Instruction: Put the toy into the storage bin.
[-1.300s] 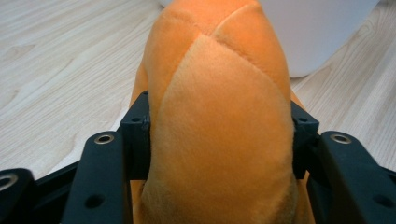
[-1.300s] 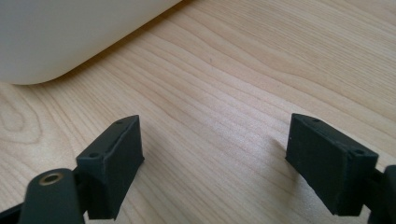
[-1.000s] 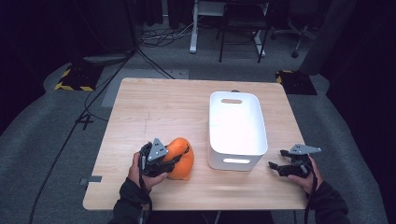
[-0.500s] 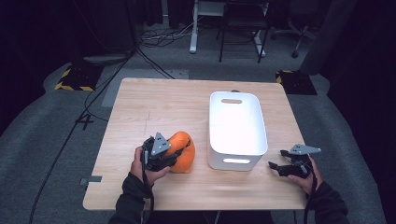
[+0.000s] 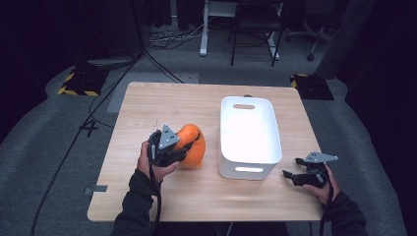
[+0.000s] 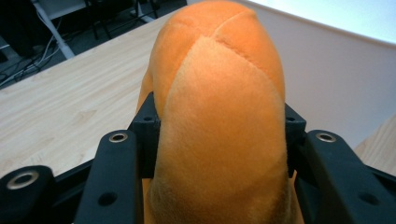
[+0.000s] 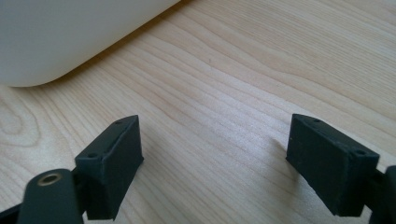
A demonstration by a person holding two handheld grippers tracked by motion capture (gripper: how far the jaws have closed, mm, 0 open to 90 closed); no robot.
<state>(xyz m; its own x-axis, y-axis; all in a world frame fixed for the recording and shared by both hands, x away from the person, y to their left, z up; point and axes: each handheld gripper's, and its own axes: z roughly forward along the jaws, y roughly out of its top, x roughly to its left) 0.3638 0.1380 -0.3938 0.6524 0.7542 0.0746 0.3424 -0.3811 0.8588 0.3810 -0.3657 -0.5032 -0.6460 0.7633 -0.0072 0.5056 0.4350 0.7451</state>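
Note:
An orange plush toy (image 5: 192, 146) hangs just above the wooden table (image 5: 187, 105), left of the white bin (image 5: 249, 135). My left gripper (image 5: 189, 147) is shut on it, both black jaws pressing its sides. In the left gripper view the plush toy (image 6: 219, 107) bulges up between the jaws, with the bin's white wall (image 6: 336, 79) close behind it. My right gripper (image 5: 291, 176) rests low at the table's front right, beside the bin's near corner, open with nothing between its fingers. In the right gripper view, bare wood (image 7: 224, 116) lies between the spread jaws.
The white bin is empty, with handle slots at its near and far ends. Its rounded corner (image 7: 60, 42) sits close ahead of my right gripper. Beyond the table are a dark floor, cables and a chair base (image 5: 255, 29).
My left gripper has lifted the orange plush toy and carried it a little up and toward the bin. The right gripper has stayed where it was.

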